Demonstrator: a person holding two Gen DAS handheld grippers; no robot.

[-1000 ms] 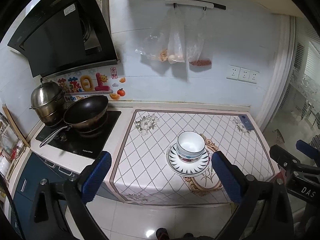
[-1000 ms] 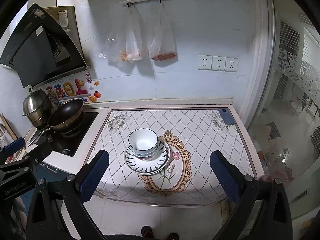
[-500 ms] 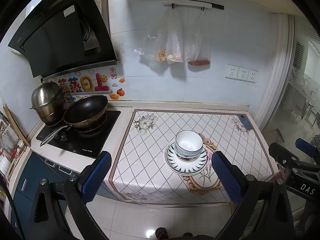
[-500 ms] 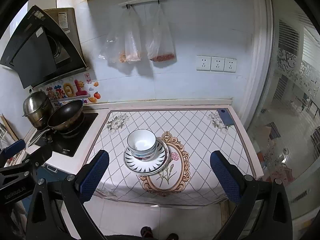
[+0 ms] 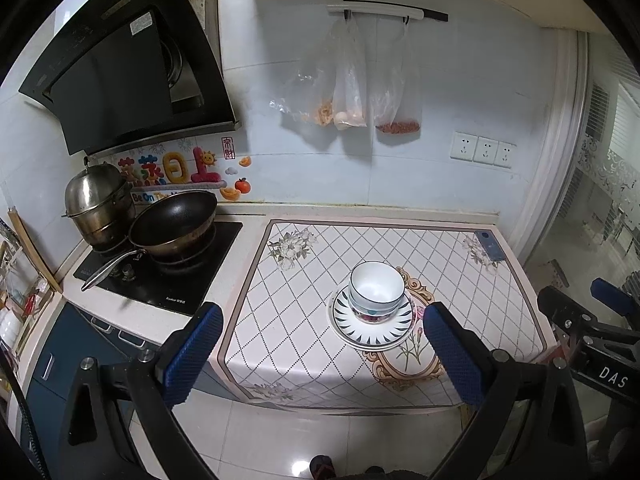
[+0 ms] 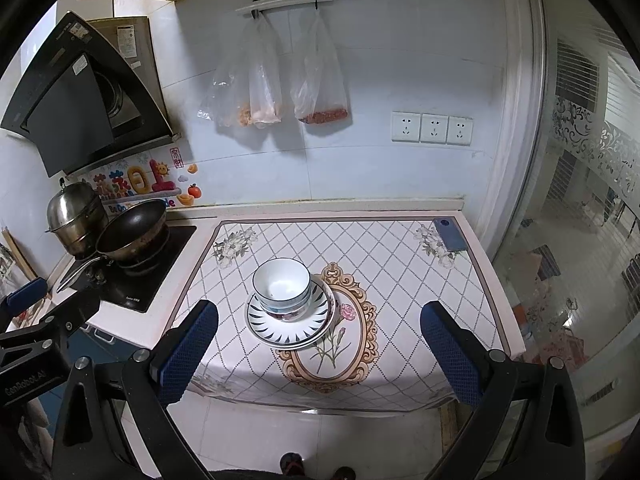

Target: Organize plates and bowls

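Nearest, the left gripper (image 5: 318, 350) and the right gripper (image 6: 318, 350) both hang off the counter's front edge with jaws spread wide and nothing between them. Beyond them, on the floral counter mat (image 6: 400, 280), nested white bowls (image 6: 282, 288) with blue rims sit upright on stacked plates (image 6: 290, 330) with dark radiating rim marks, at the mat's middle. The stacking looks finished; little seems left. Farther left of the mat stand a wok (image 5: 174, 222) and steel steamer pot (image 5: 98, 206).

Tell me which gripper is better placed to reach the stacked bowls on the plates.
Probably the left gripper: the bowls sit nearer its centreline, while they lie left of the right gripper. Both jaws are open.
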